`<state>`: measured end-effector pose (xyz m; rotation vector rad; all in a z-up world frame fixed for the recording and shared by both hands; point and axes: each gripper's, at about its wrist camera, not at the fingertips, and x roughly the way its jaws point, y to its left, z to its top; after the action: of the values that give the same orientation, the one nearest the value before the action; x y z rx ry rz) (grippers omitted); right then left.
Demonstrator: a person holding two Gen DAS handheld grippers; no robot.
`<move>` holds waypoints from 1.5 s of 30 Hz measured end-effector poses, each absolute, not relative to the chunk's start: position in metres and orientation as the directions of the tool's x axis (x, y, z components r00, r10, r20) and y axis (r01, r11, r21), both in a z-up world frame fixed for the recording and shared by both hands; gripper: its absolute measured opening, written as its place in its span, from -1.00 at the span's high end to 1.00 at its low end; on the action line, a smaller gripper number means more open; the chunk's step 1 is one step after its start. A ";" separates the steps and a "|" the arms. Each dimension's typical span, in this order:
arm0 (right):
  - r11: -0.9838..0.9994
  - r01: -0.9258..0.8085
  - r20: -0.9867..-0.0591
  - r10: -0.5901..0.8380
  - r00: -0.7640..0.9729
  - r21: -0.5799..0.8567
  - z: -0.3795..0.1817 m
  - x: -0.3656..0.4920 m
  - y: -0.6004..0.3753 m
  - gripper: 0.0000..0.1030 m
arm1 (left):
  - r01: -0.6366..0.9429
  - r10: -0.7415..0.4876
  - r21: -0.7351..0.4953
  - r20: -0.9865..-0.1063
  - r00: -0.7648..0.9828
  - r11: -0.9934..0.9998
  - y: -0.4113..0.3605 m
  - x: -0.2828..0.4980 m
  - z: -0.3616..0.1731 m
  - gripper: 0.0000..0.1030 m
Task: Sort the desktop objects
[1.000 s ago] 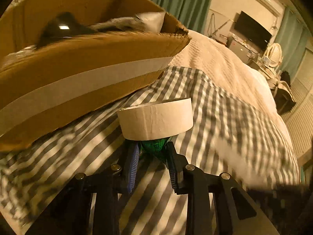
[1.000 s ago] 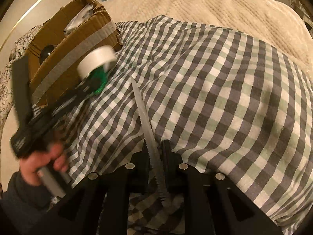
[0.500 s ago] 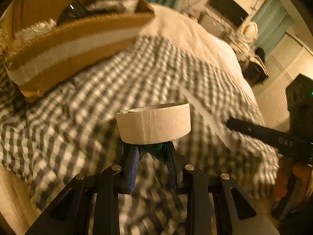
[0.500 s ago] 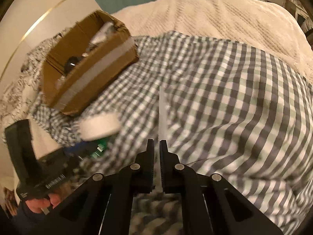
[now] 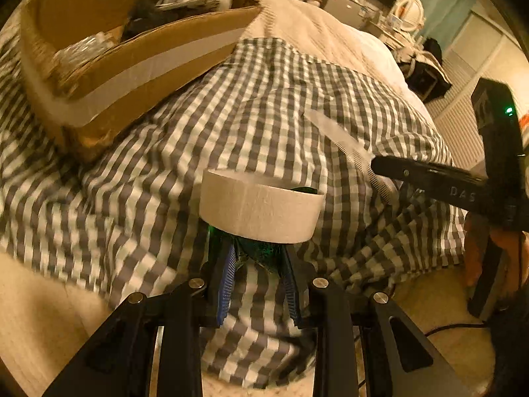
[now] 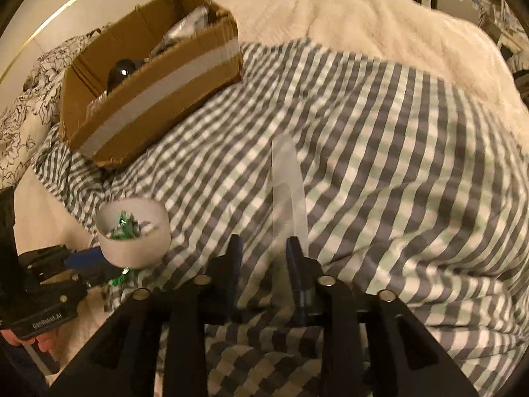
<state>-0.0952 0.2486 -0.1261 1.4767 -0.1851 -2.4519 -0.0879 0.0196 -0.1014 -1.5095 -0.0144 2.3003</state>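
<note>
Tape roll (image 5: 261,210): a wide ring of cream masking tape with a matte paper surface, mounted on a shiny green dispenser (image 5: 261,251).
Left gripper (image 5: 259,264): black, with ribbed blue pads; it is closed on the green dispenser, and the roll stands just above the fingertips, over the checked cloth.
Comb (image 6: 287,195): long, flat, pale translucent plastic with fine teeth along one edge; blurred.
Right gripper (image 6: 264,258): its jaws are opening; the comb's near end is between them, close against the right finger, and the rest points away over the cloth. I cannot tell if the pads press on it.
Cloth (image 6: 396,152): soft, wrinkled, grey and white checks, lying over a cream textured blanket (image 6: 380,23).
Cardboard box (image 6: 155,89): brown corrugated, open on top, a pale tape band along its side; it sits on the cloth's far left, well apart from both grippers, with several objects inside.
</note>
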 end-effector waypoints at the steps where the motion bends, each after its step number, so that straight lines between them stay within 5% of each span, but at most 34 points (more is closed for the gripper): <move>1: -0.956 0.162 -0.842 -0.294 -0.453 0.246 -0.124 -0.096 0.249 0.38 | -0.323 0.318 -0.207 -0.884 -0.343 -0.923 0.024 -0.095 -0.102 0.47; 9: -0.983 0.142 -0.902 -0.165 -0.399 0.117 -0.157 -0.120 0.233 0.30 | -0.456 0.286 -0.091 -0.879 -0.380 -0.885 0.054 -0.117 -0.119 0.46; 15: -0.988 0.156 -0.884 -0.069 -0.463 -0.005 -0.157 -0.125 0.212 0.50 | -0.474 0.327 -0.110 -0.854 -0.405 -0.874 0.051 -0.116 -0.134 0.44; 26: -0.985 0.165 -0.878 -0.120 -0.462 0.048 -0.132 -0.105 0.194 0.50 | -0.531 0.224 -0.018 -0.918 -0.326 -0.847 0.031 -0.082 -0.105 0.45; 35: -0.985 0.141 -0.862 -0.152 -0.484 0.094 -0.115 -0.076 0.194 0.52 | -0.521 0.229 -0.098 -0.954 -0.192 -0.848 0.008 -0.060 -0.120 0.46; 36: -0.985 0.140 -0.859 -0.157 -0.488 0.101 -0.113 -0.075 0.195 0.54 | -0.517 0.227 -0.100 -0.956 -0.188 -0.850 0.004 -0.056 -0.119 0.46; 37: -0.984 0.138 -0.857 -0.164 -0.489 0.109 -0.111 -0.074 0.196 0.90 | -0.516 0.225 -0.098 -0.956 -0.189 -0.851 0.002 -0.054 -0.116 0.46; 45: -0.967 0.125 -0.862 -0.254 -0.439 0.221 -0.122 -0.071 0.212 0.91 | -0.464 0.212 -0.083 -0.949 -0.234 -0.882 -0.023 -0.039 -0.100 0.46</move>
<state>-0.0709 0.2118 -0.1216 1.5191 -0.1819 -2.4839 -0.0393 -0.0230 -0.1003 -1.6050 0.3010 2.1542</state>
